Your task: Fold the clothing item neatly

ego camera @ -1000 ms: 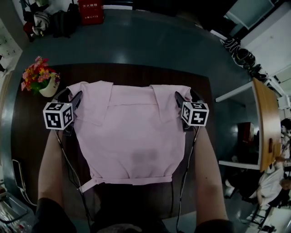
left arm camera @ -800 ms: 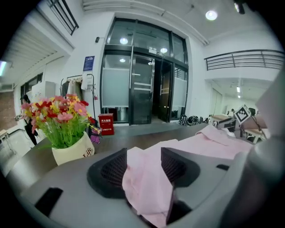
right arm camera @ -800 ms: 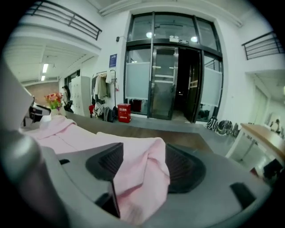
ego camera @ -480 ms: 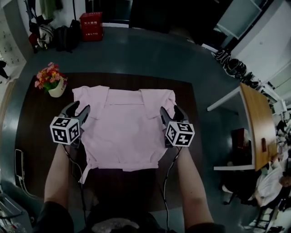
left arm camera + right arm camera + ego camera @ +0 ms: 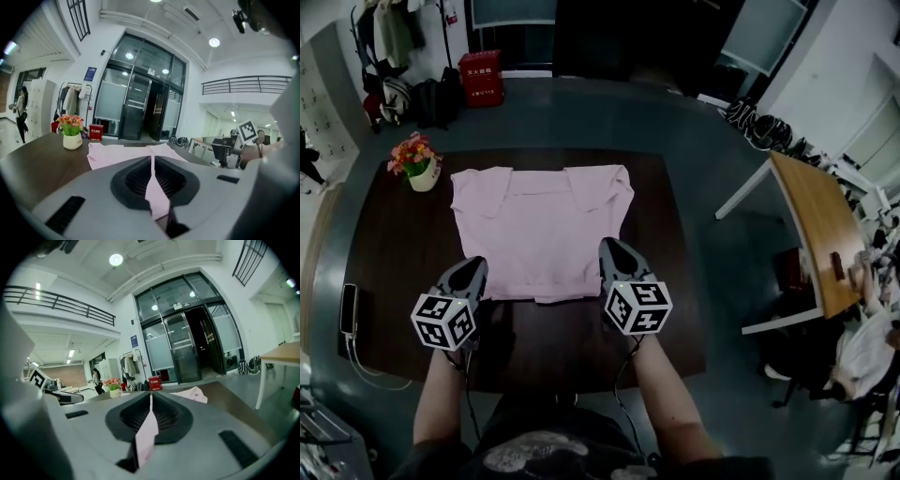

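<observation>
Two pinches at the near corners suit this soft, light pink top [image 5: 539, 220] spread flat on the dark table [image 5: 394, 253]: my left gripper [image 5: 471, 270] is closing on a thin fold, my right gripper [image 5: 615, 251] clamps another, and I expect it to sag between.

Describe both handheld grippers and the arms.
Left gripper and right gripper: grey moulded shells, dark ribbed pads, each topped by a white cube with black square markers. Thin black cables trail along bare forearms. Left jaws are closing on pink cloth.
</observation>
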{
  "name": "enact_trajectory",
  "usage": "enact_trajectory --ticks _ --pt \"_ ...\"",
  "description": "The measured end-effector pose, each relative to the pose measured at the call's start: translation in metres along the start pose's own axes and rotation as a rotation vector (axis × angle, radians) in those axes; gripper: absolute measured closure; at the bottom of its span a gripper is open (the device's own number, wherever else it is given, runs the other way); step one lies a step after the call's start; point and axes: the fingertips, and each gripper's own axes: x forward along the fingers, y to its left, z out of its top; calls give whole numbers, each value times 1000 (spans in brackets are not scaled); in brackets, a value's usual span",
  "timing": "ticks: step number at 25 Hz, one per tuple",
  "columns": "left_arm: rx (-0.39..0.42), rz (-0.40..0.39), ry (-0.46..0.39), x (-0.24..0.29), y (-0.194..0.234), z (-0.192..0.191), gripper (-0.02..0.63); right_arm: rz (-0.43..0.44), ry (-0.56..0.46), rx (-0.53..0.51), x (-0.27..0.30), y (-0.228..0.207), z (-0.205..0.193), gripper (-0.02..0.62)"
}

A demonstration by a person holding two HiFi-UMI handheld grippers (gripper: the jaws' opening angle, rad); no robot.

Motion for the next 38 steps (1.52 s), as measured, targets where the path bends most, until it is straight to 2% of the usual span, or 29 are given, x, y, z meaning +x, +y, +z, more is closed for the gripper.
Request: enact_trajectory --ticks 5,10,15,18,21,25,29,33,38 --pt "-14 2 15 -54 -57 -34 595 58 44 22 -59 36 -44 600" --pt "-66 -50 32 -73 -94 -63 595 67 88 8 -100 67 -82 600" --pt "-76 -126 48 -84 -127 -88 595 4 176 -28 -130 76 -120 601" --pt "-75 -162 55 -107 -138 -102 595 -44 234 -57 -148 86 -146 601" --pt "-106 -179 58 -140 -135 -115 595 -53 251 -45 -168 110 -161 601" --pt "-111 -160 33 -185 -121 -120 595 -47 234 -63 -192 145 -163 601" --pt "-82 -152 -21 -223 -118 -110 595 -48 185 -86 -216 176 -149 601" --pt "-60 -181 -70 -253 -129 -101 595 -54 135 -133 -245 201 -134 601" --pt "-61 -200 -107 -285 -137 -103 595 -78 125 -178 -276 215 -131 601"
